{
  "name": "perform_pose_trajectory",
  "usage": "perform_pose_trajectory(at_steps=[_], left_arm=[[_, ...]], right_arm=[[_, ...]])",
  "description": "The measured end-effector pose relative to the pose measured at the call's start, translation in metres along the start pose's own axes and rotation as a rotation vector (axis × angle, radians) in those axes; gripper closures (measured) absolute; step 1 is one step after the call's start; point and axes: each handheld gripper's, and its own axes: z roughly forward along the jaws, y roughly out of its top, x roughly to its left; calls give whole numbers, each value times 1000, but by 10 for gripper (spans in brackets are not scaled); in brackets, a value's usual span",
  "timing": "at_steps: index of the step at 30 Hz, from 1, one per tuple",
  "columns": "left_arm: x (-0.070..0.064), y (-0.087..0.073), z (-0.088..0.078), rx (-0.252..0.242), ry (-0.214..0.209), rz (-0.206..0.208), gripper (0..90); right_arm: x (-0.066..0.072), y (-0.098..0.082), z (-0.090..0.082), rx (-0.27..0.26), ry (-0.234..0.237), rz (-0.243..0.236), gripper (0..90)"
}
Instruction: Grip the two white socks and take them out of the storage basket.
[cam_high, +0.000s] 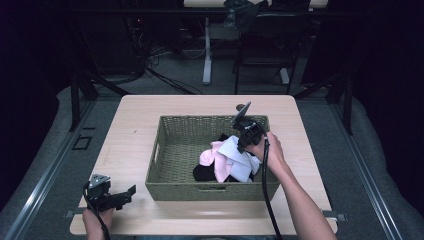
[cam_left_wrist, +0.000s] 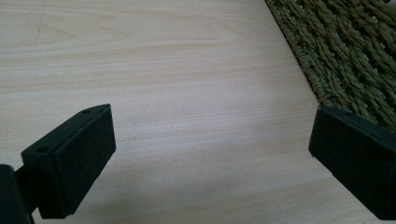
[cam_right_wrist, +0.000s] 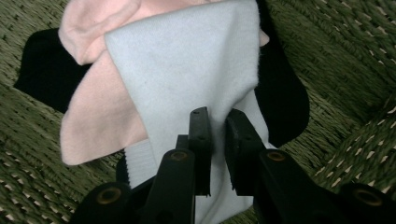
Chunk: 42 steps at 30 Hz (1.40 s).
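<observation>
Right gripper (cam_high: 243, 143) pinching a pale white cloth (cam_right_wrist: 187, 88) inside the olive woven rectangular basket (cam_high: 170, 187), centre of the high view.

The right gripper view shows its fingers (cam_right_wrist: 200, 140) clamped on that cloth, with a pink cloth (cam_right_wrist: 98, 112) and a black cloth (cam_right_wrist: 44, 70) lying beneath. The left gripper (cam_high: 116, 196), lower left of the high view, rests on the light wooden surface (cam_high: 135, 130); its own view shows fingers (cam_left_wrist: 70, 163) wide apart over bare wood, basket wall at upper right.

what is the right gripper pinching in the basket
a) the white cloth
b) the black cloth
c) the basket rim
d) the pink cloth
a: in the right gripper view the right gripper has its fingers closed on a fold of the white cloth, with the pink cloth lying beside it.
</observation>
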Motion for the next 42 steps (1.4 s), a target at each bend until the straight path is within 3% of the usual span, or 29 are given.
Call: perform_pose_trajectory(at_steps=[5, 14, 24, 42], left_arm=[[-1, 0, 1, -9, 0, -2, 7], [-1, 0, 1, -7, -1, -1, 7], [-1, 0, 1, -6, -1, -2, 8], [0, -1, 0, -11, 0, -6, 8]], right_arm=[[0, -1, -10, -18, -4, -3, 846], [1, 1, -44, -57, -8, -19, 859], [2, 3, -65, -87, -11, -19, 861], [8, 11, -107, -96, -45, -39, 863]])
